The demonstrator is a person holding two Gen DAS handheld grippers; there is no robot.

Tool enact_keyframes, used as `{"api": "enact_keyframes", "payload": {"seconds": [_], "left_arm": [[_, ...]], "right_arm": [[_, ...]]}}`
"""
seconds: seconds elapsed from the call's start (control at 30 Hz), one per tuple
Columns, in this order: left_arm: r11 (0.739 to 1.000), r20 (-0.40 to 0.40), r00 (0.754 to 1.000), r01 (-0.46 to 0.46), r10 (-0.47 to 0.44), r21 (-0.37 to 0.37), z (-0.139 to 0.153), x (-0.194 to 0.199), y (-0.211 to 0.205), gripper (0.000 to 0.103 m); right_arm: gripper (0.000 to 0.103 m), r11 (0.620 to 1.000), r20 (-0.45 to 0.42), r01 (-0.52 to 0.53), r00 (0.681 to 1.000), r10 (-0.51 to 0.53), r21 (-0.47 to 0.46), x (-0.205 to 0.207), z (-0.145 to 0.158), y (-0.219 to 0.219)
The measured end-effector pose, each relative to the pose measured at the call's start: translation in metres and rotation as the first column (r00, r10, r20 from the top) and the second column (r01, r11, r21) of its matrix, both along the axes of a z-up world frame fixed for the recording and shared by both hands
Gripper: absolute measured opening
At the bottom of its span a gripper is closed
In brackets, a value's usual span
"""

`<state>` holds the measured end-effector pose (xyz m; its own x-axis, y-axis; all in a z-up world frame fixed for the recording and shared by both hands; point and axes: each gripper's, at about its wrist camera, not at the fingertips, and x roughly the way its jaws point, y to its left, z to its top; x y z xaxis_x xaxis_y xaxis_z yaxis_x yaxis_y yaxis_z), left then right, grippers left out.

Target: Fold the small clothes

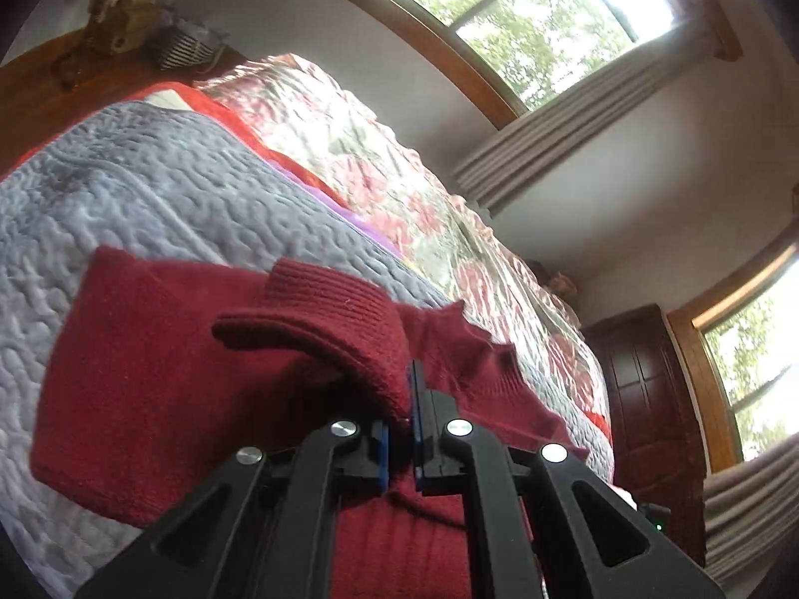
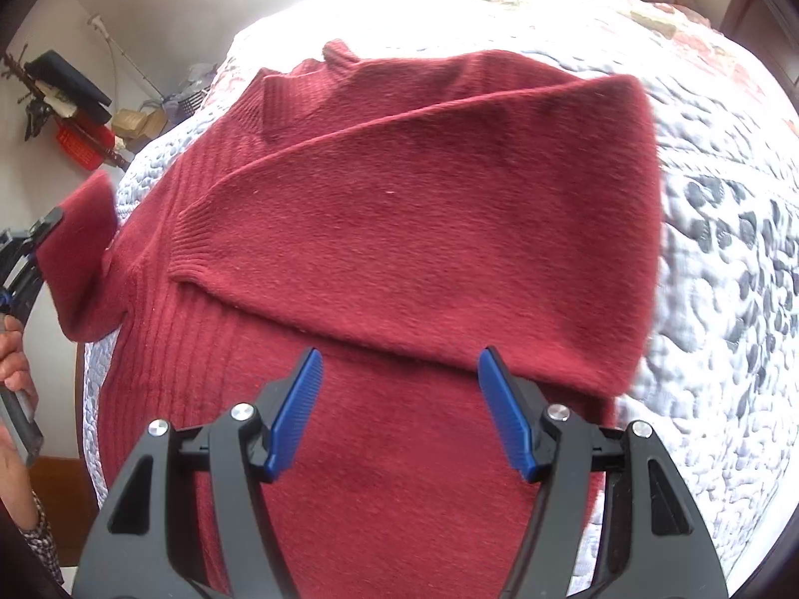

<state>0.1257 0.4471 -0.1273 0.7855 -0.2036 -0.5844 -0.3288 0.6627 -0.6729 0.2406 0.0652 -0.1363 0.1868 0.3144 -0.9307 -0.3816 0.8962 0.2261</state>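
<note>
We find a dark red knit sweater (image 2: 399, 229) lying on a grey quilted bedspread (image 2: 724, 259) that covers the bed. One sleeve (image 2: 449, 209) is folded across the body of the sweater, its ribbed cuff lying near the sweater's left edge in the right wrist view. Our left gripper (image 1: 399, 429) has its fingers pressed together on the ribbed cuff of the other sleeve (image 1: 339, 329), and that cuff is lifted clear of the sweater's body; the same raised sleeve end shows at the left edge of the right wrist view, with the gripper beside it and a hand (image 2: 12, 364) on its handle. Our right gripper (image 2: 399, 389) hovers over the lower part of the sweater with its blue fingers (image 2: 294, 414) spread wide and nothing between them; whether they touch the knit we cannot tell. Beyond the grey bedspread lies a floral quilt (image 1: 389, 159) in red and cream. Two wood-framed windows (image 1: 524, 15) with grey curtains and a dark wooden wardrobe (image 1: 644, 394) stand along the far wall.
</note>
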Motion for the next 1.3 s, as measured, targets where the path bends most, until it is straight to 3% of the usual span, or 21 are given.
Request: {"api": "enact_keyframes", "payload": {"seconds": [0.13, 0.3, 0.37, 0.43, 0.57, 0.7, 0.73, 0.83, 0.9, 1.03, 1.1, 1.17, 1.3], "left_arm": [[0.989, -0.061, 0.987, 0.148, -0.146, 0.024, -0.024, 0.033, -0.067, 0.006], [0.964, -0.23, 0.939, 0.266, -0.254, 0.021, -0.083, 0.051, -0.11, 0.009], [0.958, -0.252, 0.928, 0.286, -0.276, 0.002, -0.093, 0.047, -0.118, 0.014], [0.944, -0.23, 0.918, 0.329, -0.322, -0.008, -0.091, 0.039, -0.126, 0.017], [0.928, -0.208, 0.915, 0.367, -0.347, 0.063, -0.074, 0.038, -0.132, 0.02], [0.902, -0.199, 0.884, 0.432, -0.422, 0.008, -0.069, 0.044, -0.136, 0.026], [0.896, -0.185, 0.879, 0.445, -0.44, -0.016, -0.065, 0.04, -0.135, 0.032], [0.856, -0.155, 0.844, 0.516, -0.514, -0.033, -0.054, 0.03, -0.133, 0.041], [0.859, -0.195, 0.847, 0.511, -0.495, 0.037, -0.047, 0.018, -0.122, 0.048], [0.925, -0.272, 0.914, 0.349, -0.301, 0.148, -0.039, -0.004, -0.065, 0.05], [0.948, -0.301, 0.935, 0.253, -0.189, 0.191, -0.036, -0.012, -0.036, 0.052], [0.965, -0.317, 0.942, 0.175, -0.106, 0.197, -0.036, -0.019, -0.008, 0.052], [0.975, -0.349, 0.936, 0.111, -0.038, 0.192, -0.044, -0.025, 0.02, 0.052]], "right_arm": [[0.065, 1.0, -0.011, 0.001, 1.0, -0.001, 0.003, 0.002, -0.004, -0.01], [0.065, 1.0, -0.026, -0.004, 1.0, 0.004, 0.007, 0.0, -0.008, -0.016], [0.065, 1.0, -0.029, -0.008, 1.0, 0.009, 0.007, 0.0, -0.009, -0.018], [0.065, 1.0, -0.027, -0.014, 1.0, 0.014, 0.004, 0.0, -0.01, -0.019], [0.065, 1.0, -0.031, 0.001, 1.0, -0.001, 0.011, 0.001, -0.01, -0.024], [0.065, 1.0, -0.033, 0.017, 0.999, -0.016, 0.019, 0.002, -0.008, -0.031], [0.066, 1.0, -0.035, 0.017, 0.999, -0.017, 0.023, 0.002, -0.006, -0.032], [0.066, 1.0, -0.026, 0.012, 1.0, -0.012, 0.022, 0.002, -0.001, -0.03], [0.066, 0.999, -0.03, 0.006, 1.0, -0.005, 0.05, 0.003, 0.004, -0.025], [0.068, 0.993, -0.05, -0.025, 0.998, 0.031, 0.115, 0.007, 0.01, -0.004], [0.068, 0.99, -0.06, -0.054, 0.996, 0.062, 0.128, 0.01, 0.01, 0.014], [0.068, 0.989, -0.067, -0.083, 0.993, 0.092, 0.125, 0.013, 0.006, 0.035], [0.068, 0.987, -0.118, -0.088, 0.988, 0.104, 0.134, 0.024, -0.006, 0.066]]}}
